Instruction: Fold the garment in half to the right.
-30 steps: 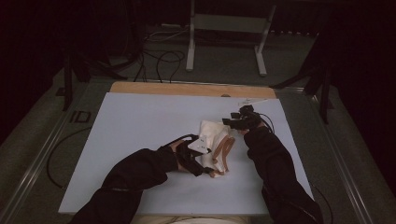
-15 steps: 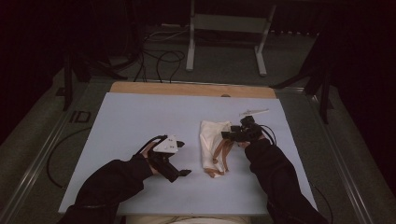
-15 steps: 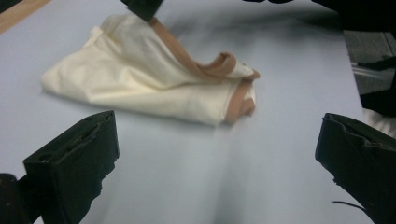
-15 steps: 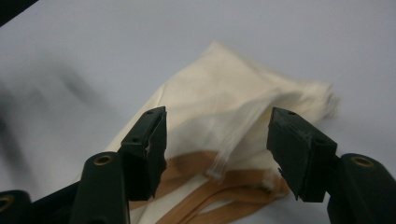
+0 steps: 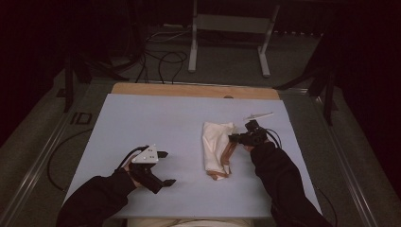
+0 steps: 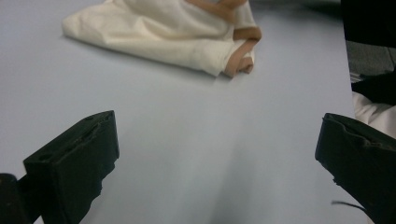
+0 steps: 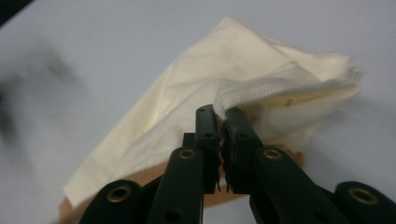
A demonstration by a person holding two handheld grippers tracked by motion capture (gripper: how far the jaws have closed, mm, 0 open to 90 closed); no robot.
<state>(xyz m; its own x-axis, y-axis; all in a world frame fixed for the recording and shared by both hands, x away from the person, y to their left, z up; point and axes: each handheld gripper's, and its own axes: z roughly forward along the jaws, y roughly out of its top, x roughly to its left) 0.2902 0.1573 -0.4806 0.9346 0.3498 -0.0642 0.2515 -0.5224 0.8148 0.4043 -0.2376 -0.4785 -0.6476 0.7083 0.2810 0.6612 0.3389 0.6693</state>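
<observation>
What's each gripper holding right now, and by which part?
Right gripper is shut on the cream cloth, pinching its stitched hem edge. Left gripper is open, holding nothing.

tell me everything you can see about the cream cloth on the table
The cream cloth is soft woven fabric with a tan band along one edge and a stitched hem. It lies loosely folded and rumpled on the pale blue table, right of centre. The right gripper has its jaws shut on the hem.

Bare table (image 5: 142,118) left of cloth (image 5: 215,146), seemingly.
</observation>
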